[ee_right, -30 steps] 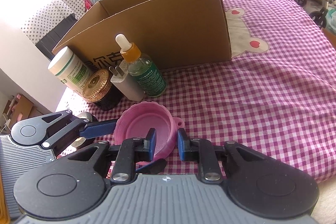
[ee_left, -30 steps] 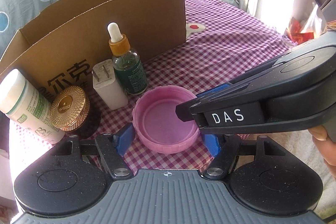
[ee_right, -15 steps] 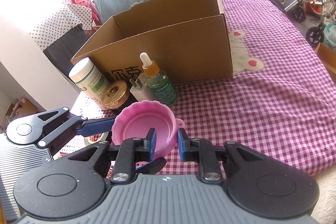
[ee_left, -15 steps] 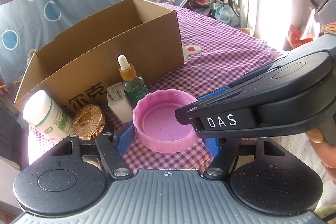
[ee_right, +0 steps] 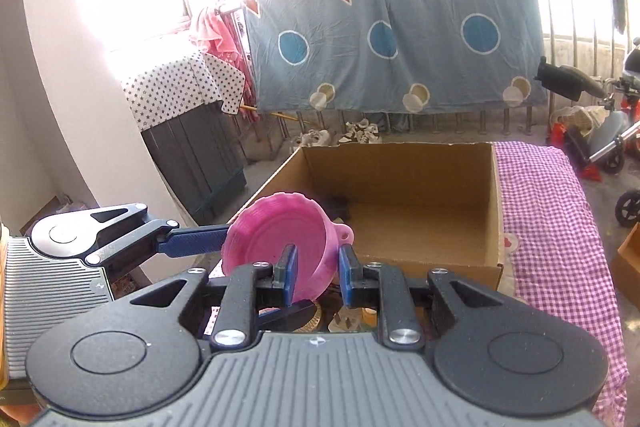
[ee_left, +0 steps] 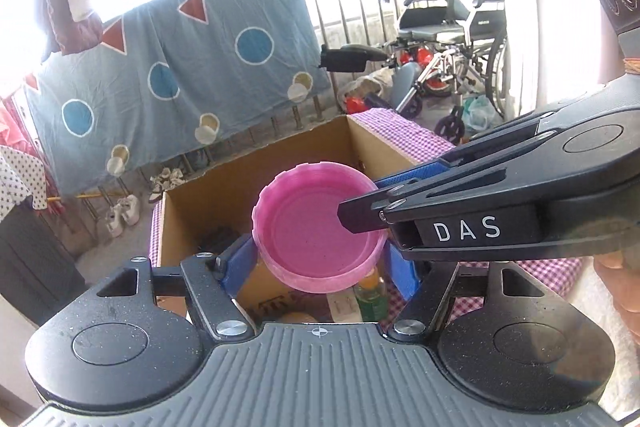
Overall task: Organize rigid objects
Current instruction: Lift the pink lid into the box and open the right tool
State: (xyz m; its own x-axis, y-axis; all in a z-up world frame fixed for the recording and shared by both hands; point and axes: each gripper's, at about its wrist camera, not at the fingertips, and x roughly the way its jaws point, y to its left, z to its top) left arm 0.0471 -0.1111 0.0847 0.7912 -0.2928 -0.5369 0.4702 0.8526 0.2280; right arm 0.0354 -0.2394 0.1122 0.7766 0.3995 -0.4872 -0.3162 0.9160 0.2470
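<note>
A pink ribbed plastic lid (ee_left: 316,227) is held in the air, open side up, above the near wall of an open cardboard box (ee_right: 420,211). My left gripper (ee_left: 320,261) grips it across its width with blue pads on both sides. My right gripper (ee_right: 318,273) pinches the lid's rim (ee_right: 280,239), one pad inside, one outside. In the left wrist view the right gripper's arm (ee_left: 500,211) reaches in from the right. A dropper bottle (ee_left: 370,293) and a white charger plug (ee_left: 344,303) show below the lid.
The box stands on a purple checked cloth (ee_right: 552,219). A blue patterned sheet (ee_right: 392,27) hangs on a railing behind it. A wheelchair (ee_left: 452,47) stands far right. A dark cabinet (ee_right: 200,151) under a star-print cloth is at left.
Both grippers have lifted the pink lid off the cloth, up to above the box's near wall. The bottles and jar on the cloth have dropped almost out of view.
</note>
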